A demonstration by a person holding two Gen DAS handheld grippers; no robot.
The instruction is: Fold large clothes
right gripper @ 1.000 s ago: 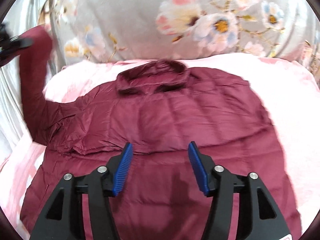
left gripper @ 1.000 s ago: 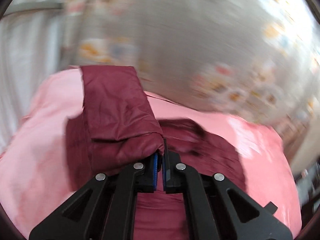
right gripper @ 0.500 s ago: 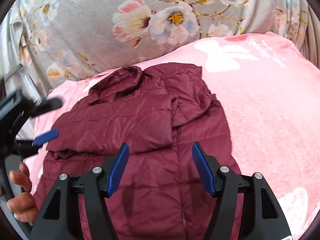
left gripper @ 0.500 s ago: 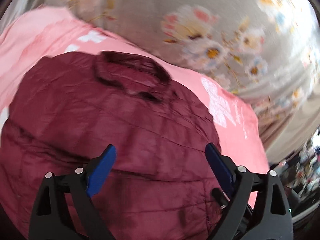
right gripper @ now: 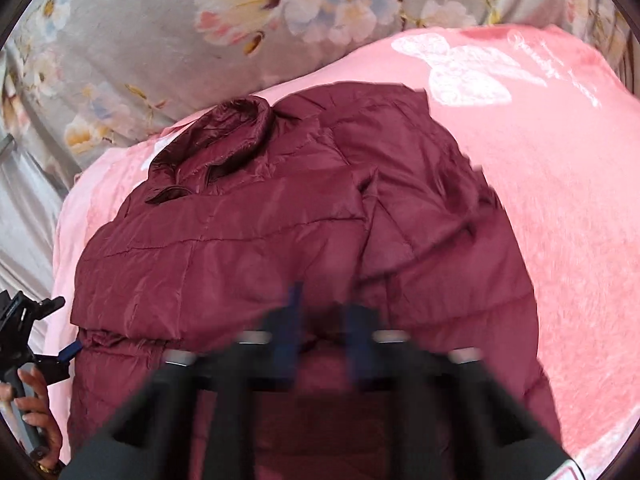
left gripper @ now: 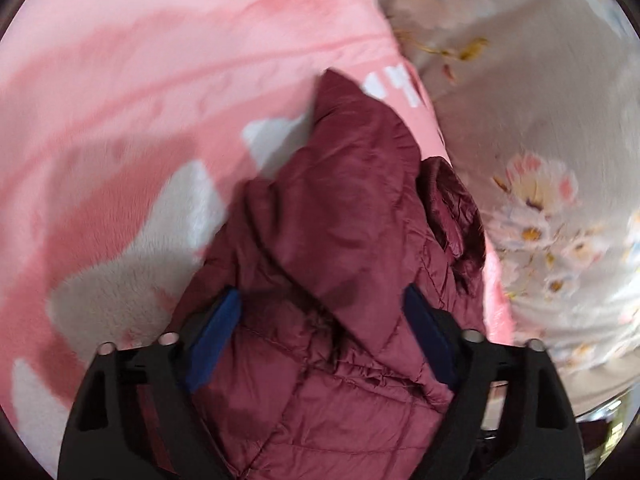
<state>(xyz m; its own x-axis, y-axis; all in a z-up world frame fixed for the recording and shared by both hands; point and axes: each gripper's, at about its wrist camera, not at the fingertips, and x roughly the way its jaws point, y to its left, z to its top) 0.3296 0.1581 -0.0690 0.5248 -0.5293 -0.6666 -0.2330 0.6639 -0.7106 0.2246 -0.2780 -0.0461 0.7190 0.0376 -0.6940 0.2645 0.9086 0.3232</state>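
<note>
Since a moment ago, left gripper (left gripper: pixel 320 320) has dropped low over the maroon puffer jacket (right gripper: pixel 280 232), jaws spread and just narrowing, padding bulging between them. Right gripper (right gripper: pixel 324 332), blurred, has just been closing and pinches jacket fabric. Pink blanket (right gripper: pixel 560 200) lies beneath.

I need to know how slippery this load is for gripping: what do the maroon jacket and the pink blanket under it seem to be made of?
The maroon jacket looks like thin, smooth synthetic shell, perhaps nylon or polyester, over padding: it has a slight sheen, fine crinkles and stitched quilt lines. It is probably slick. The pink blanket looks like plush fleece: matte, fuzzy nap with a white raised pattern. It is likely grippier.
</note>
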